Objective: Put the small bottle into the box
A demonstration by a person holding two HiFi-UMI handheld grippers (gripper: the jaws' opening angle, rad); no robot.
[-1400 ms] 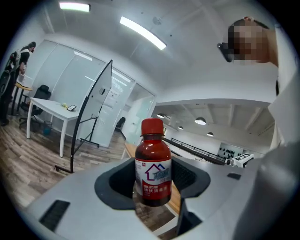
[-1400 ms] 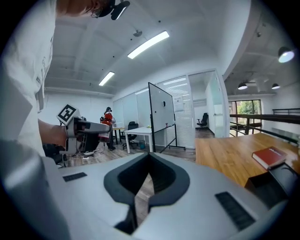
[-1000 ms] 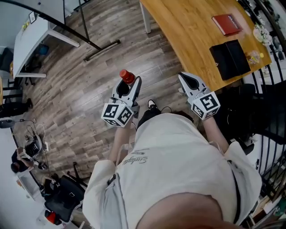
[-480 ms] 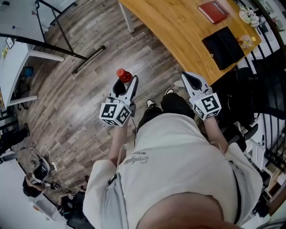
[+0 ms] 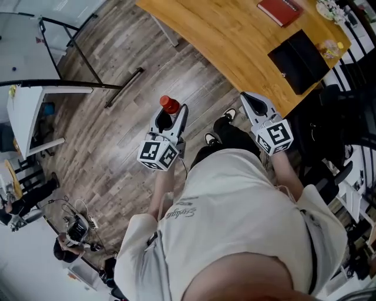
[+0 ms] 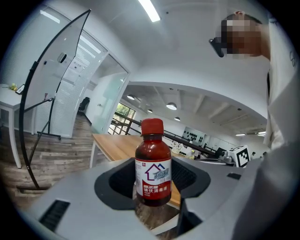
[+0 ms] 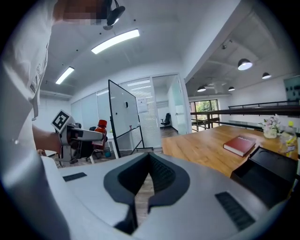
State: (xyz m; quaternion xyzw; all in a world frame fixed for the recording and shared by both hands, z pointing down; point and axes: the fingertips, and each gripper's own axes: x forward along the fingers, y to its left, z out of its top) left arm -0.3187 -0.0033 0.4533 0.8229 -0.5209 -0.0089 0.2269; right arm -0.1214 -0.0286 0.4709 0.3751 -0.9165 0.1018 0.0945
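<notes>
1. The left gripper (image 5: 171,119) is pinching the bottle (image 6: 153,165) between its fingers, which are closing on the lower body. The bottle is standing upright with its red cap on.
2. The bottle is hanging over the wood floor (image 5: 117,135), well apart from the desk (image 5: 223,41) and out past its near edge. Judging from this, the pick-up is looking done and the carry is under way.
3. The right gripper (image 5: 257,107) is hovering just beside the desk's near edge. The right gripper view is showing its fingers pressed together with nothing between them.
4. The box (image 5: 298,54), flat and black, is lying on the desk close to that near edge. A red book (image 5: 283,10) is lying farther in on the desk, apart from the box.
5. I cannot tell whether the box is lying open or shut. Both the head view and the right gripper view are showing only dark panels, so its contents are staying unknown. The bottle is plainly not in it.
6. By my reading, most of the task is waiting to be done:
   - bringing the bottle over the desk to the box;
   - getting the box open if it is shut, which the empty right gripper is looking free to do;
   - lowering the bottle inside and spreading the left fingers.
</notes>
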